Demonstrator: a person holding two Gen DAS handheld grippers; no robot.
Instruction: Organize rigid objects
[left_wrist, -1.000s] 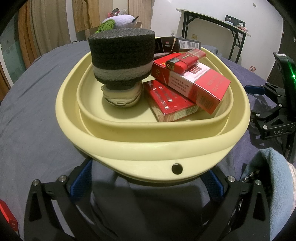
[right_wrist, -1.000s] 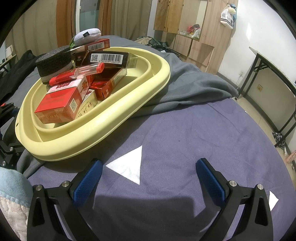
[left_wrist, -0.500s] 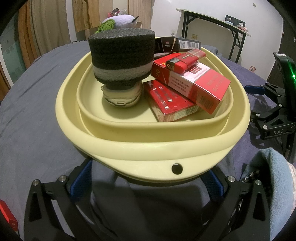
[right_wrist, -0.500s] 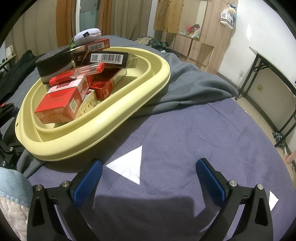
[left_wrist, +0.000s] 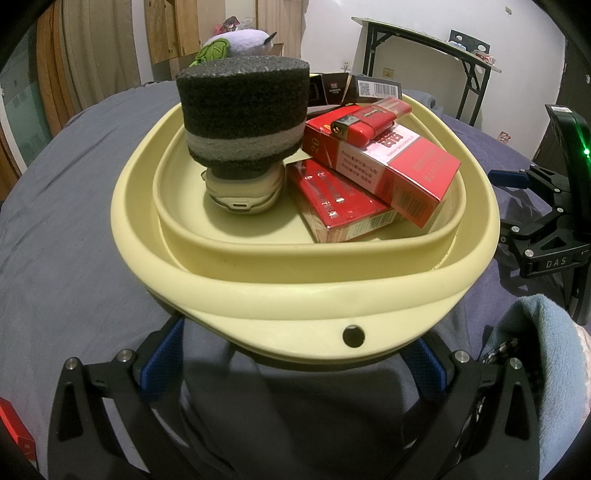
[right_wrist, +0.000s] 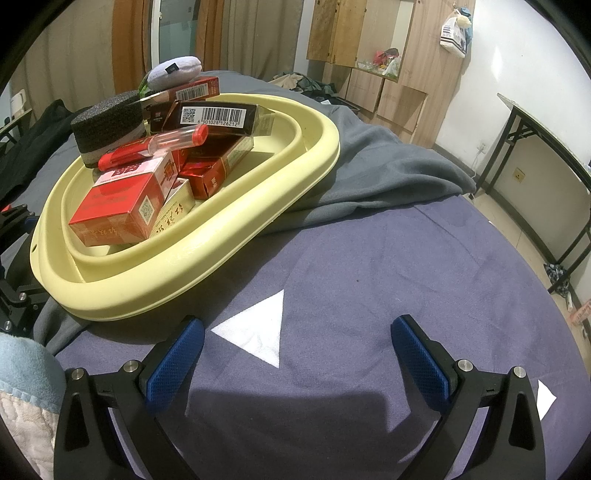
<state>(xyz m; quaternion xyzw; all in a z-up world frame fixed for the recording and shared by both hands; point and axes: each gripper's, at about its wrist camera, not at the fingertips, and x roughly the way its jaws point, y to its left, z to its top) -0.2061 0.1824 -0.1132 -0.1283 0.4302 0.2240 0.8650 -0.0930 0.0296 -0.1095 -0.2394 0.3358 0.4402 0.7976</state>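
Note:
A pale yellow basin (left_wrist: 295, 295) sits on grey cloth and also shows in the right wrist view (right_wrist: 207, 251). It holds a dark foam block (left_wrist: 243, 122) on a beige case (left_wrist: 243, 195), red cigarette packs (left_wrist: 388, 170), a red lighter (left_wrist: 373, 118) and dark boxes (right_wrist: 218, 116). My left gripper (left_wrist: 295, 369) is open and empty, its blue pads (left_wrist: 162, 362) just under the basin's near rim. My right gripper (right_wrist: 295, 362) is open and empty over the purple cloth, to the right of the basin.
A grey garment (right_wrist: 384, 177) lies under and behind the basin. A white triangle (right_wrist: 258, 328) marks the purple cloth. A red pack edge (left_wrist: 14, 432) shows at the lower left. A blue towel (left_wrist: 535, 350) is near the right. A folding table (right_wrist: 546, 147) stands at the wall.

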